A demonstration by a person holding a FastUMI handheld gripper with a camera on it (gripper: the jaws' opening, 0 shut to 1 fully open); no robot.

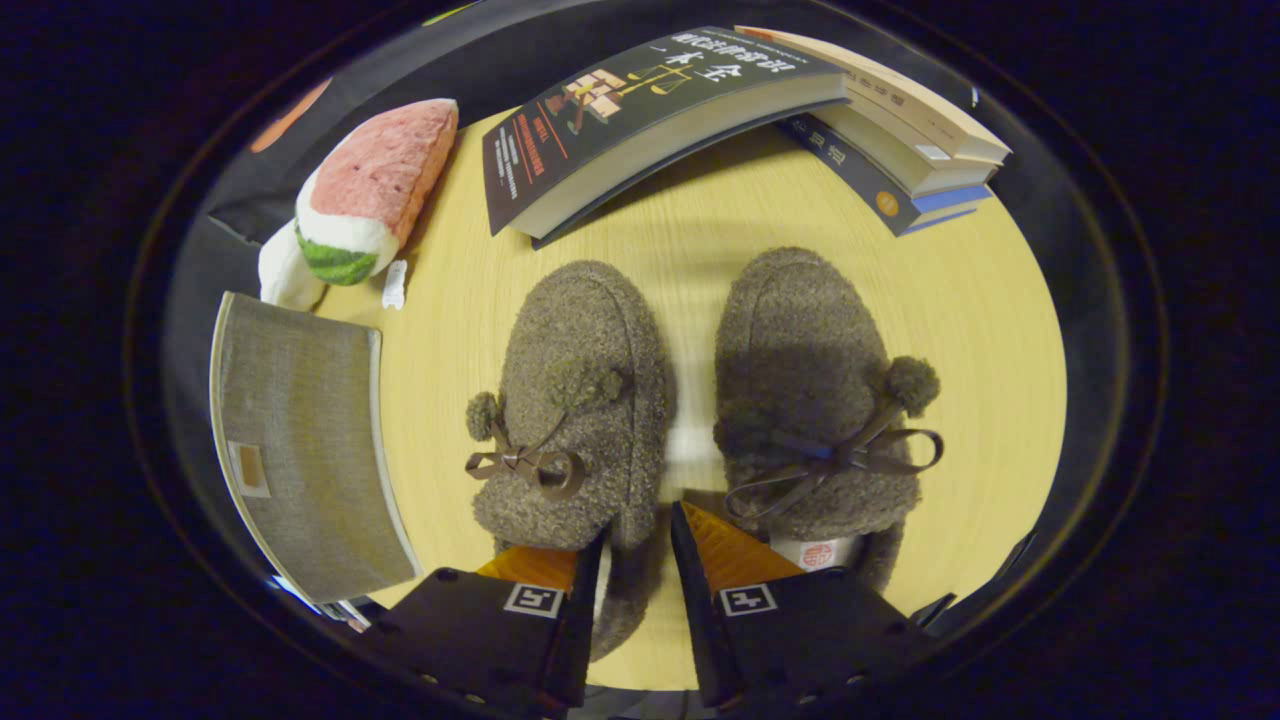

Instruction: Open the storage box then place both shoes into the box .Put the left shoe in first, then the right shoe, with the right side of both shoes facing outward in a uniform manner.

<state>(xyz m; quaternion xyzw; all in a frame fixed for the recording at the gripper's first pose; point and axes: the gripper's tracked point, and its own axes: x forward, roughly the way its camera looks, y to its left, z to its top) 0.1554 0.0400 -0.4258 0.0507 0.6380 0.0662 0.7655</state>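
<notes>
Claw (636, 560) fingers straddle left shoe's (575, 410) half-hidden heel wall, contact unclear

Two shoes (580, 400) (805, 390), maybe four books (650, 110), one box (300, 440), one plush (365, 190).

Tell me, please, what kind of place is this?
Probably a staged tabletop in a recording booth: a pale wooden table holds fuzzy brown slippers, stacked books and a grey fabric storage box. The tool hovers open over the slippers.
</notes>
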